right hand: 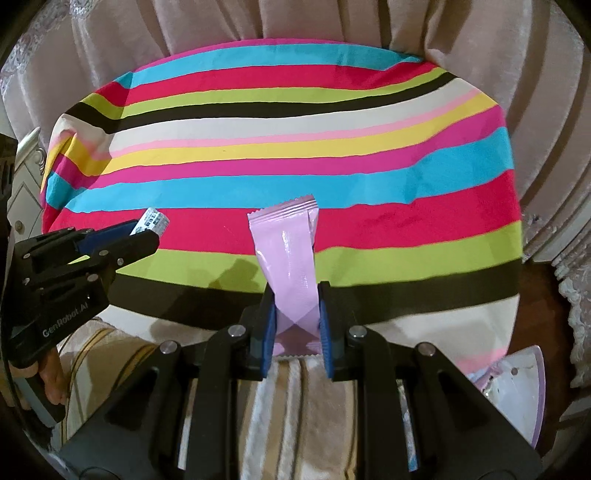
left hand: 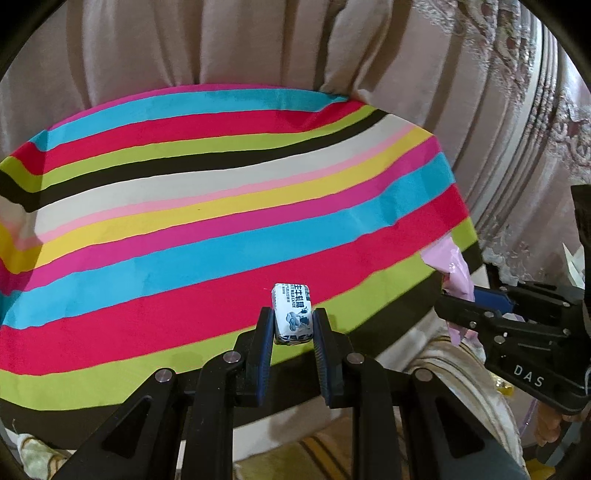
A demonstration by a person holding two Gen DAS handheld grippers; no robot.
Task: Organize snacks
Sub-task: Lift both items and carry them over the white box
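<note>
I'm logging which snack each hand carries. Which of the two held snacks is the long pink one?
The pink sachet in the right gripper. The left gripper holds a small blocky white-and-blue candy instead.

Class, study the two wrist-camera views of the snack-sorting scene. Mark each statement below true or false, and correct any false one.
1. The left gripper is shut on a small white and blue candy. True.
2. The right gripper holds a green packet. False: it is shut on a long pink packet.
3. The striped cloth has several snacks lying on it. False: none show on it; both snacks are held in the grippers.
4. Pleated beige curtains hang behind the striped cloth. True.
5. The pink packet lies flat on the cloth. False: it is held between the right gripper's pads, its crimped end pointing away from the camera.
</note>
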